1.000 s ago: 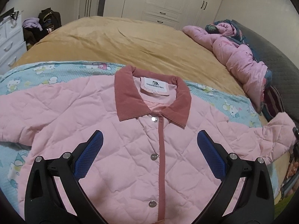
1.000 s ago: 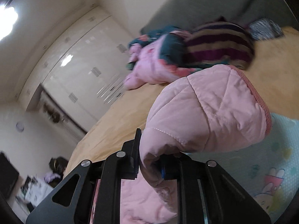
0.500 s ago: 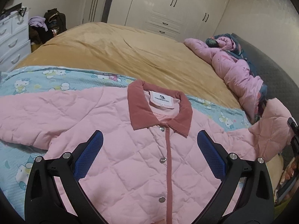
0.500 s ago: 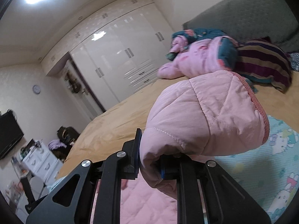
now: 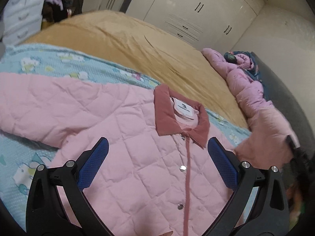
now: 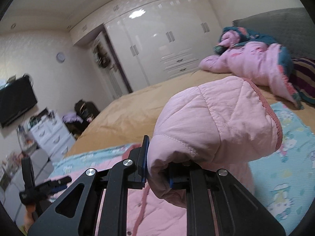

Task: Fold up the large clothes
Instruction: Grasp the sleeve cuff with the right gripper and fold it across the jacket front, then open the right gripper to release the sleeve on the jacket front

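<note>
Right wrist view is showing the right gripper (image 6: 157, 175) pinching the sleeve cuff (image 6: 216, 123) of the pink quilted jacket (image 5: 137, 167), its jaws nearly together with the padded fabric bunched between them and bulging just ahead of the fingers. Below and behind that cuff, the jacket's buttoned front is lying flat, face up, on the blue cartoon-print blanket (image 6: 285, 186), so the sleeve is hanging above the body it is likely meant to cross. In the left wrist view, the left gripper (image 5: 157, 163) is hovering with jaws wide and nothing between them, directly over the jacket's chest; the placket (image 5: 188, 167) is running away from it toward the dark pink collar (image 5: 181, 116) just beyond. The other sleeve (image 5: 49, 106) is stretching out flat to the left of this gripper, while the lifted cuff is sitting off to its right. Judging by this, the right hand is the nearer one for laying its sleeve across the placket. Farther off, the tan bedspread (image 5: 128, 45) is carrying another pink garment (image 5: 244, 82).
</note>
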